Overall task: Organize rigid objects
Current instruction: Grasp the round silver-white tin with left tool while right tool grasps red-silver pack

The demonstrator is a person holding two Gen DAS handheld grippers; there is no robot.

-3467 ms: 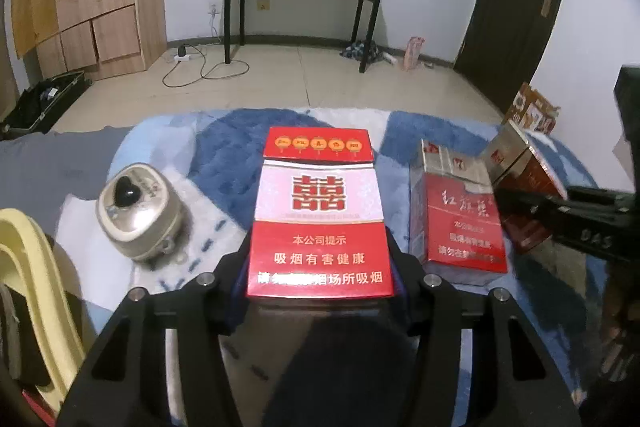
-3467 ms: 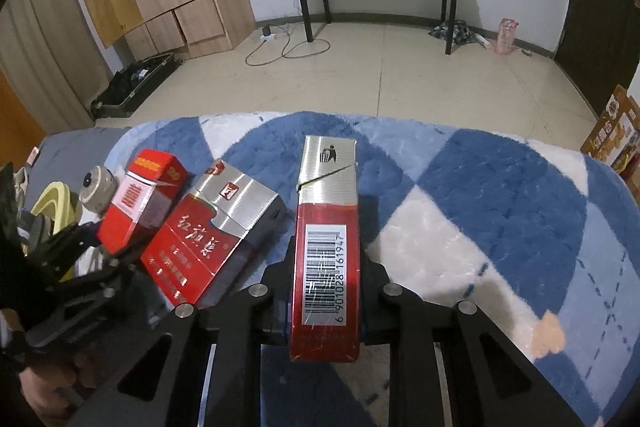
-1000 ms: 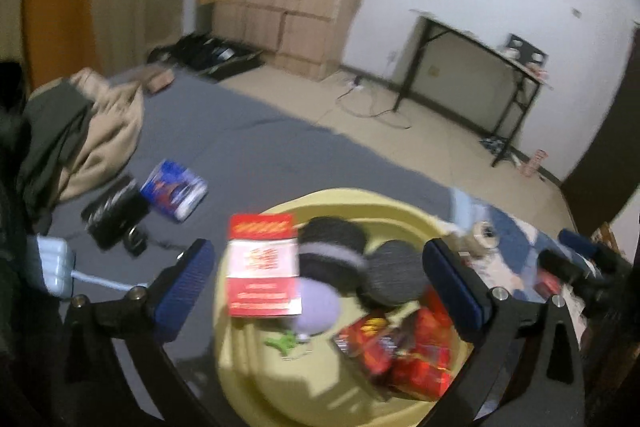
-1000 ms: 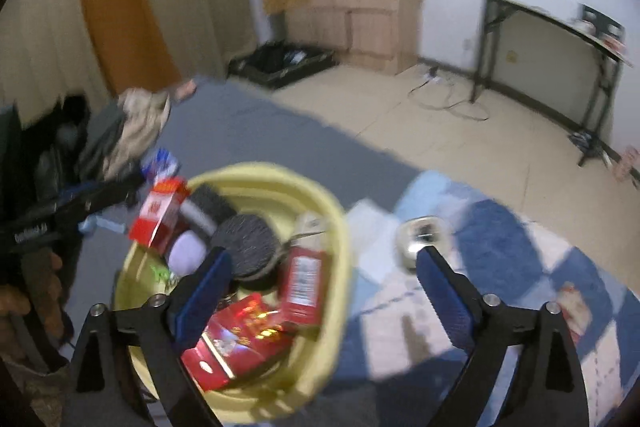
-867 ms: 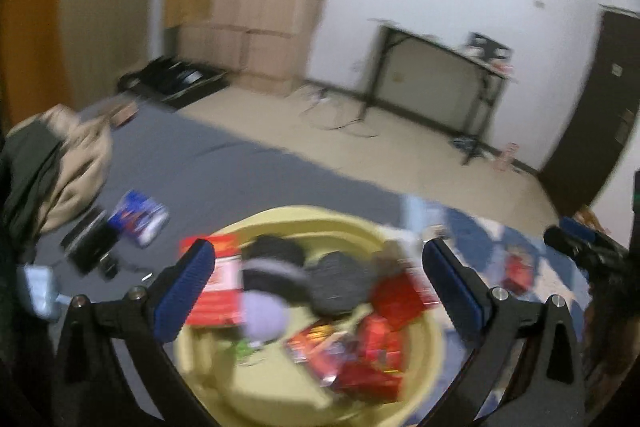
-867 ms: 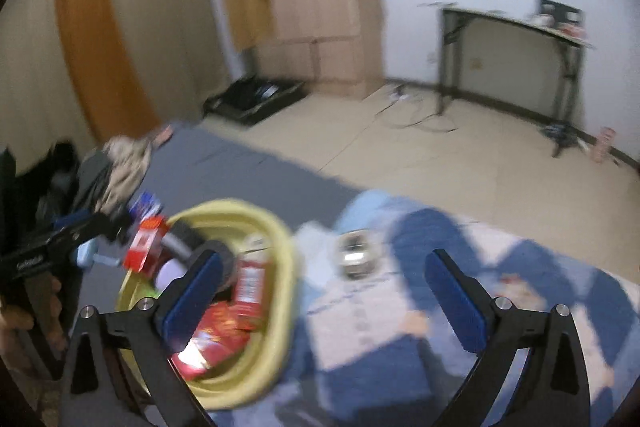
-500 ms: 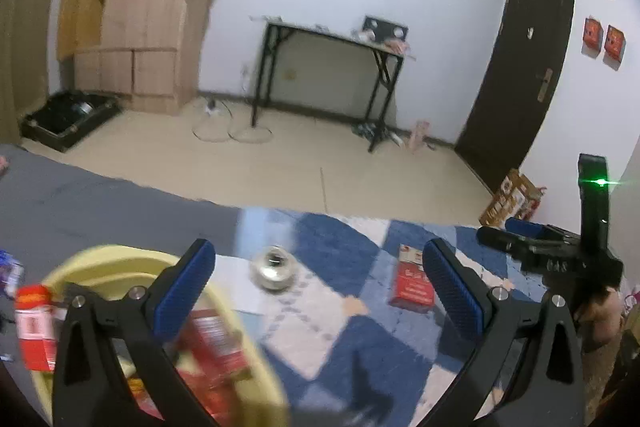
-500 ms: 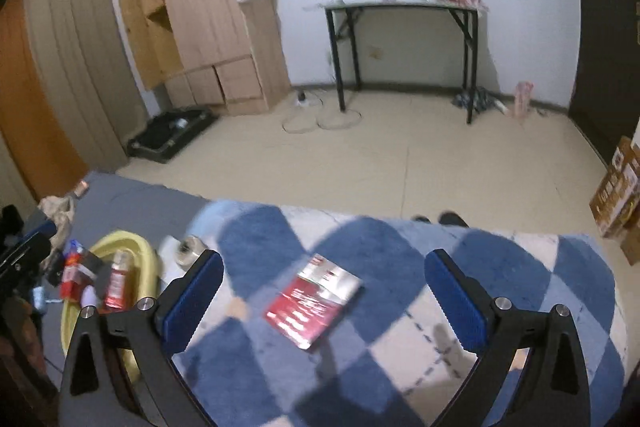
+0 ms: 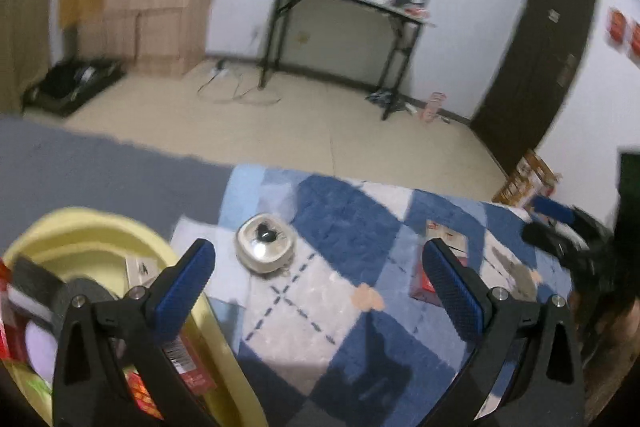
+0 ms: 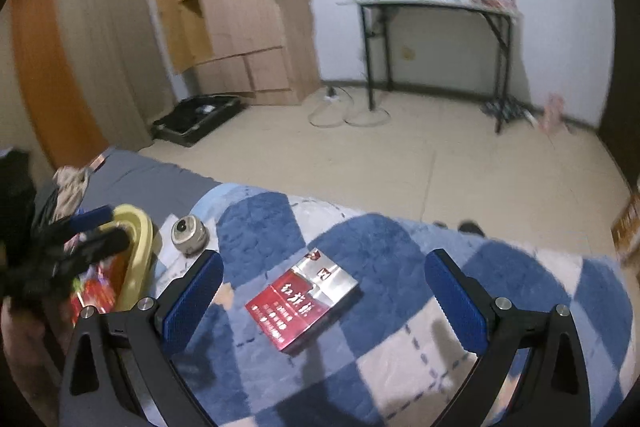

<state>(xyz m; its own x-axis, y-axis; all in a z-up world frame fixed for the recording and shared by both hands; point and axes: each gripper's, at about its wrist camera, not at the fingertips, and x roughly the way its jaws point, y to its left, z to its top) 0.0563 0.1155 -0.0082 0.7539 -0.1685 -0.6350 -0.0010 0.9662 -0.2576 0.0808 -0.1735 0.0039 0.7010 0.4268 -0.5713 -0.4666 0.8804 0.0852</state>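
Both my grippers, left (image 9: 318, 275) and right (image 10: 324, 283), gaped wide and empty above the blue checked blanket (image 10: 380, 243), where one red cigarette pack (image 10: 302, 299) lay flat, well apart from the yellow basin (image 9: 80, 239).

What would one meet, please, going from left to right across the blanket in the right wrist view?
Left gripper → yellow basin → round silver tin → red and silver cigarette pack, which lies between the open fingers of the right gripper.
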